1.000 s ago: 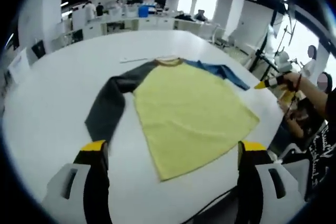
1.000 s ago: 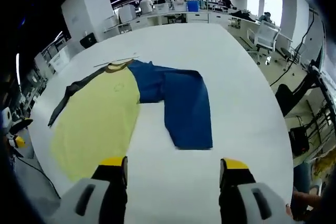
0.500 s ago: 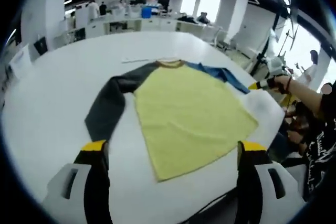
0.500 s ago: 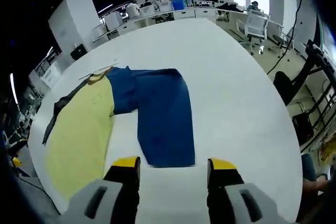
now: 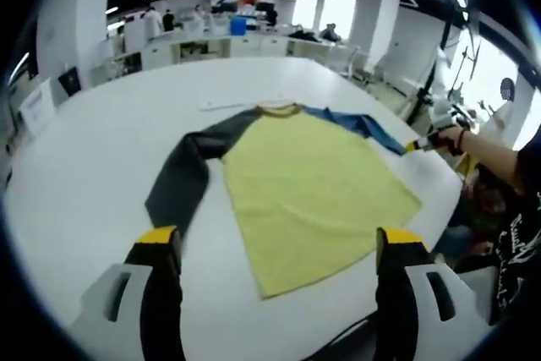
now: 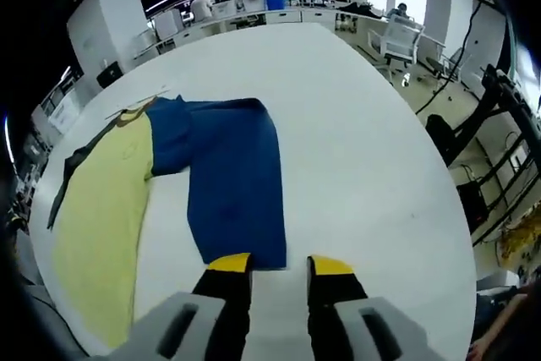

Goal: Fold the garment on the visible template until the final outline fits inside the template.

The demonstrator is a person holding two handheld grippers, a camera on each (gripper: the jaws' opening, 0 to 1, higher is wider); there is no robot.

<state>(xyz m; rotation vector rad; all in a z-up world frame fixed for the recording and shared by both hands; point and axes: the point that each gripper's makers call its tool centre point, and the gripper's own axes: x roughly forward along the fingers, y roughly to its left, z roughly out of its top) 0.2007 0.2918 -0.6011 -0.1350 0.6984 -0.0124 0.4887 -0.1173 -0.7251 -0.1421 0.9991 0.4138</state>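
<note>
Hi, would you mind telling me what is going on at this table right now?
A person holding a gripper in each hand is about to fold a shirt spread flat on a white table. The shirt has a yellow body, a dark grey sleeve and a blue sleeve. The right gripper is down at the blue sleeve's cuff end with its jaws narrowly apart, not yet gripping. The left gripper hangs open above the shirt's hem. Nothing is folded yet.

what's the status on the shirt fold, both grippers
Left gripper open, above the yellow shirt body. Right gripper narrowed at blue sleeve cuff, grip unclear. Shirt flat, unfolded. Nothing in the way.
</note>
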